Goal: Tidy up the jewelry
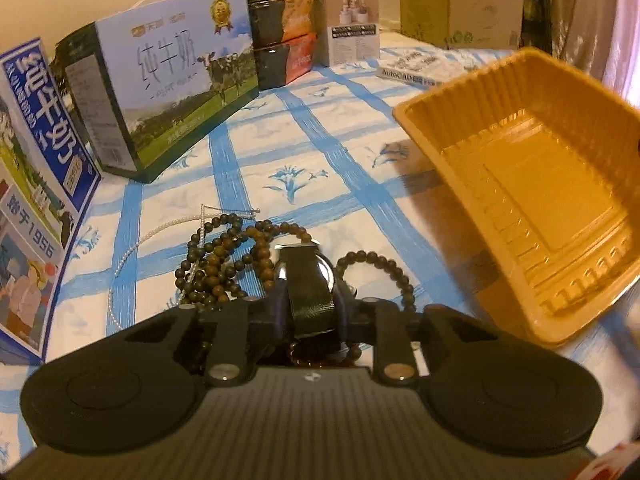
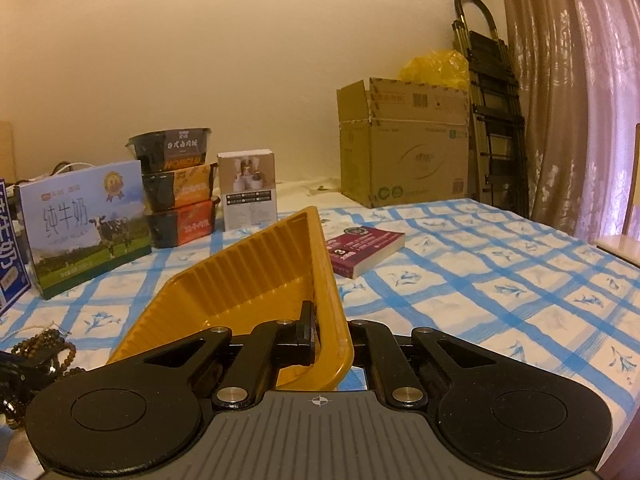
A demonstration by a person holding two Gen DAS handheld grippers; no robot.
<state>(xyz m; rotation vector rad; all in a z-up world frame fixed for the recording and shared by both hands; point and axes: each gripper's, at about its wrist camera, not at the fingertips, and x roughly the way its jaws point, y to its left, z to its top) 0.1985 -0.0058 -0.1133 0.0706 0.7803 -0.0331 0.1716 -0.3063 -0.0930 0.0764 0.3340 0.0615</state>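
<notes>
Left wrist view: left gripper (image 1: 308,300) is pinching a wristwatch (image 1: 306,276) by its dark strap – jaws nearly closed on it, sitting atop a pile of brown bead bracelets (image 1: 224,256) w/ a pearl strand (image 1: 160,232) on the blue-checked cloth (image 1: 320,152). Yellow plastic tray (image 1: 532,200) is tilting up at right.

Right wrist view: right gripper (image 2: 316,336) is clamping the tray (image 2: 248,280) rim – jaws tight, tray tilted; beads (image 2: 44,344) lying at left.

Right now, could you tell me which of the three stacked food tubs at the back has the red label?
The bottom tub: its label is red, the middle tub is orange, and the top tub is mostly black.
</notes>
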